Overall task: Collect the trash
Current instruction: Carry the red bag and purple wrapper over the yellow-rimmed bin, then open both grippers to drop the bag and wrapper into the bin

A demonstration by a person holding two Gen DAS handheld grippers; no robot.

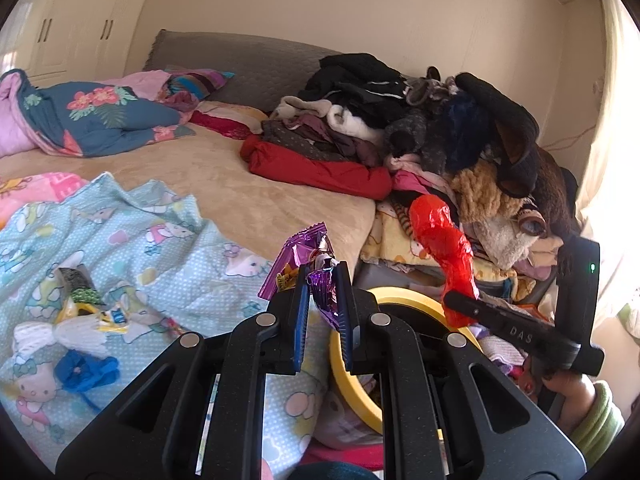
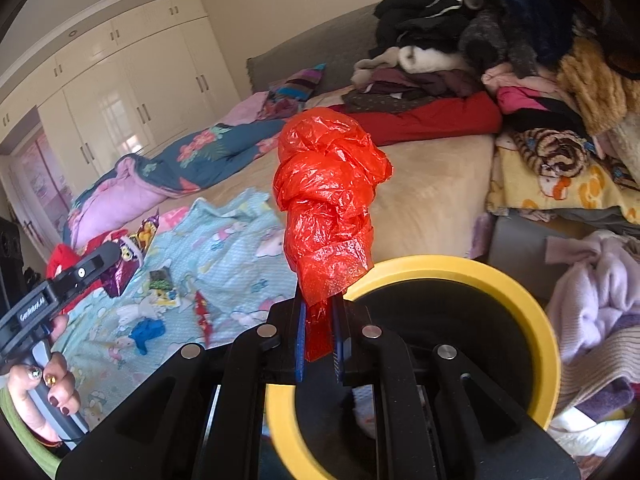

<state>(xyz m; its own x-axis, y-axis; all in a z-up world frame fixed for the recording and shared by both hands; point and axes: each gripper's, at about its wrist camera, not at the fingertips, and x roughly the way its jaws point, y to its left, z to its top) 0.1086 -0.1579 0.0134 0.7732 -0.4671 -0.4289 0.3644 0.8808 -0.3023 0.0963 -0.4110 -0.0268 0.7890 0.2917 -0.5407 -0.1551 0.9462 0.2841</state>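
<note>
Beside the cluttered bed point(image 1: 224, 176), left gripper point(image 1: 323, 276) jaws pinch a purple wrapper point(image 1: 298, 256), right gripper point(image 2: 320, 312) jaws a red bag point(image 2: 326, 184) over the yellow-rimmed bin point(image 2: 532, 304).

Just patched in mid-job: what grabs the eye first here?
The crumpled red plastic bag, pinched in the right gripper just over the yellow-rimmed bin. Next, the shiny purple wrapper clamped in the left gripper, and the clothes heap on the bed's far side.
</note>
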